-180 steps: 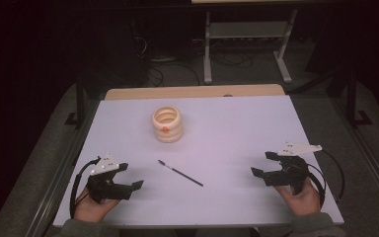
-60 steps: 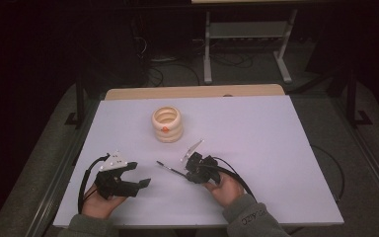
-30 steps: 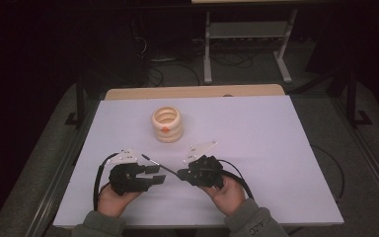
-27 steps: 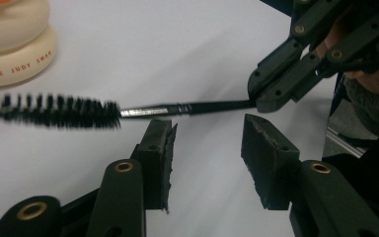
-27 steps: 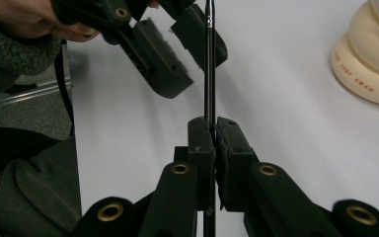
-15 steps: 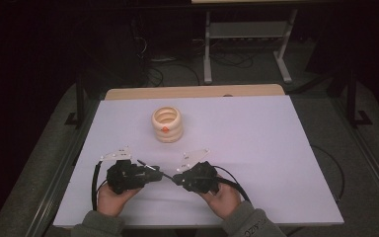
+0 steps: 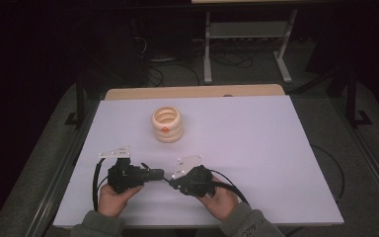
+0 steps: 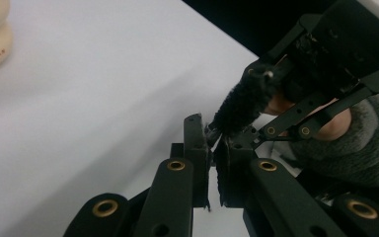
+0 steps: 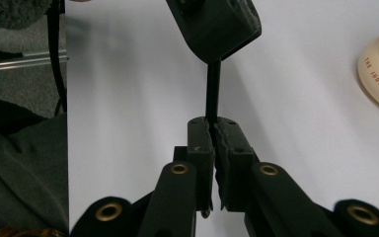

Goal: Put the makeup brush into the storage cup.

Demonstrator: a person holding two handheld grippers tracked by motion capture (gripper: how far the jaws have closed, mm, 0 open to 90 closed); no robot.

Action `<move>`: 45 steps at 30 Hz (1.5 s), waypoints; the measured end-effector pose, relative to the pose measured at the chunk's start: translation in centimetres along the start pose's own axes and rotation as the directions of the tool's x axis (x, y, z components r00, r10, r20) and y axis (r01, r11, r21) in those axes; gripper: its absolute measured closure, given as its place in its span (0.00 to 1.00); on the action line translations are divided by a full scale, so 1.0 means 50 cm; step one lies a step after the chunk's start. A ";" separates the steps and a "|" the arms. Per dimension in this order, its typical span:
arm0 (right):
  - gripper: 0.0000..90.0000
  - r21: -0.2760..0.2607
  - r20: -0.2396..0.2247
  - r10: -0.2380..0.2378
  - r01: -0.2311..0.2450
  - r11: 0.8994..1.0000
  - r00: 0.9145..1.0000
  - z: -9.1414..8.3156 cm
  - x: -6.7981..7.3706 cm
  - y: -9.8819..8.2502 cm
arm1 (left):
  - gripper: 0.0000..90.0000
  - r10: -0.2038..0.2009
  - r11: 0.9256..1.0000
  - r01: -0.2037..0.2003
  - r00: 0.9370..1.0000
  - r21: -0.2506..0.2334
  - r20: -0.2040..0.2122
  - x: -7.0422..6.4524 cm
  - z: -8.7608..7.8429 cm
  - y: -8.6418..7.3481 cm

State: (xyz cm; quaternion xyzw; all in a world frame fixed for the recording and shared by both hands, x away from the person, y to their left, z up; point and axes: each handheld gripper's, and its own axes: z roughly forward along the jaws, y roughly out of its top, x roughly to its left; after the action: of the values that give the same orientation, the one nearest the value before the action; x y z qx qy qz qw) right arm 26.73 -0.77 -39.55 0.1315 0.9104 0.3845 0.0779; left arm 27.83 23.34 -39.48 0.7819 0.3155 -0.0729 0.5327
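Thin black brush, fuzzy at one end, held low over worktop btwn both tools: left tool & right tool each clamped on it. Cream ring stack well behind.

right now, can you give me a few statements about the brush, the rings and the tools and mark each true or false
1. Both tools grip the brush. True.
2. The left tool is open. False: it is shut on the brush's bristle end.
3. The rings lie scattered. False: they sit in one stack.
4. The right tool holds the brush's thin handle. True.
5. The stack sits between the tools. False: it stands farther up the table.
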 end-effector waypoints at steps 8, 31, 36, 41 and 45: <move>0.69 -0.050 -0.061 0.135 -0.138 0.989 0.989 -0.030 -0.046 -0.035 | 0.94 0.117 0.989 -0.103 0.984 0.104 -0.138 -0.026 0.002 0.025; 0.47 -0.103 0.031 0.297 -0.292 0.951 0.954 -0.159 -0.122 -0.150 | 0.94 0.190 0.964 -0.141 0.959 0.226 -0.213 -0.036 0.006 0.089; 0.44 -0.115 0.059 0.310 -0.303 0.946 0.949 -0.178 -0.133 -0.168 | 0.94 0.196 0.959 -0.143 0.958 0.244 -0.211 -0.031 0.002 0.102; 0.41 -0.119 0.076 0.326 -0.316 0.941 0.942 -0.190 -0.139 -0.182 | 0.94 0.196 0.958 -0.137 0.955 0.252 -0.224 -0.025 -0.002 0.116; 0.39 -0.122 0.091 0.329 -0.317 0.940 0.940 -0.198 -0.146 -0.195 | 0.94 0.187 0.960 -0.127 0.954 0.249 -0.233 -0.019 -0.010 0.129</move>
State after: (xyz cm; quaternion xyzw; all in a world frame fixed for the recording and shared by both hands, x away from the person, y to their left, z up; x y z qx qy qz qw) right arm 29.52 -16.21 -39.42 0.2959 0.8491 0.4318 0.0705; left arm 30.65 21.86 -33.75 0.8642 0.3068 0.0346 0.3972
